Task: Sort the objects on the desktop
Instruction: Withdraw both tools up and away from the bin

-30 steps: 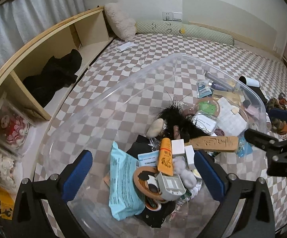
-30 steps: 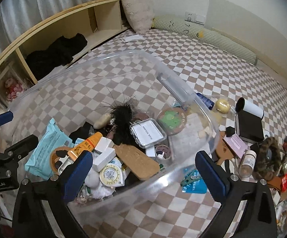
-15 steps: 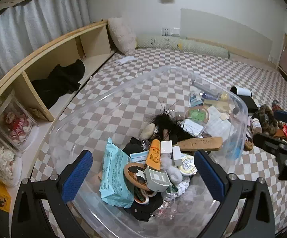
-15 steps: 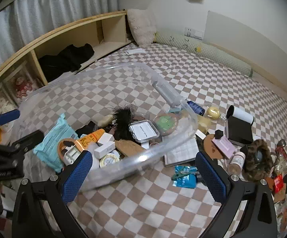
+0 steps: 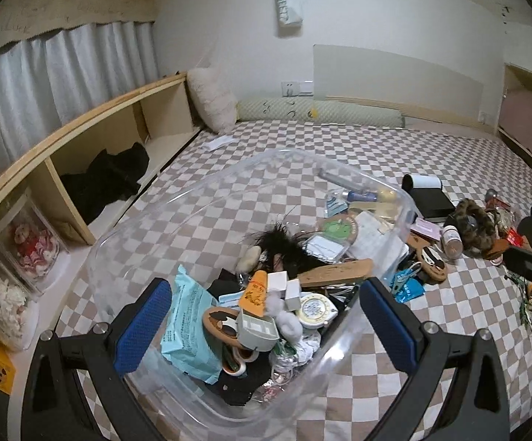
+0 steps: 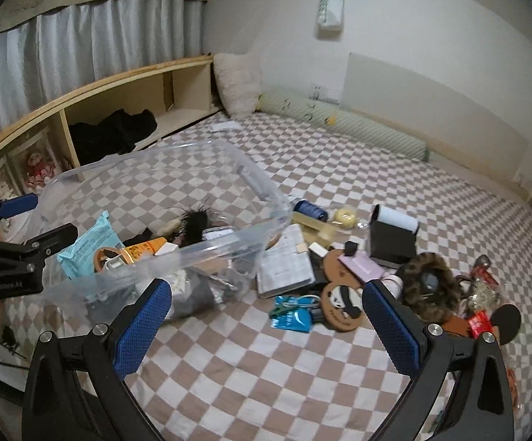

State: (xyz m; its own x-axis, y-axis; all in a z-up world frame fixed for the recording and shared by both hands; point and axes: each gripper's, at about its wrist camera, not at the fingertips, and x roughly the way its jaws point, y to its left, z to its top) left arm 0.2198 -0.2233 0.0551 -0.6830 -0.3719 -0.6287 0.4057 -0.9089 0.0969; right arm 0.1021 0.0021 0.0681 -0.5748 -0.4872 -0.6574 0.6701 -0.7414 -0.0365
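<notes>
Blue-padded left hand-held gripper (image 5: pixel 266 316) and right hand-held gripper (image 6: pixel 267 325) both gape wide, empty, above the clear bin (image 5: pixel 199 198).

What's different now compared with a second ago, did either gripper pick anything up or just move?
Both grippers pulled up and back from the clear bin, so more of the room shows. The right gripper now hangs over the checkered cover beside the bin, no longer above it. Neither took hold of anything; both are open and empty. The bin's contents and the loose pile look unmoved.
</notes>
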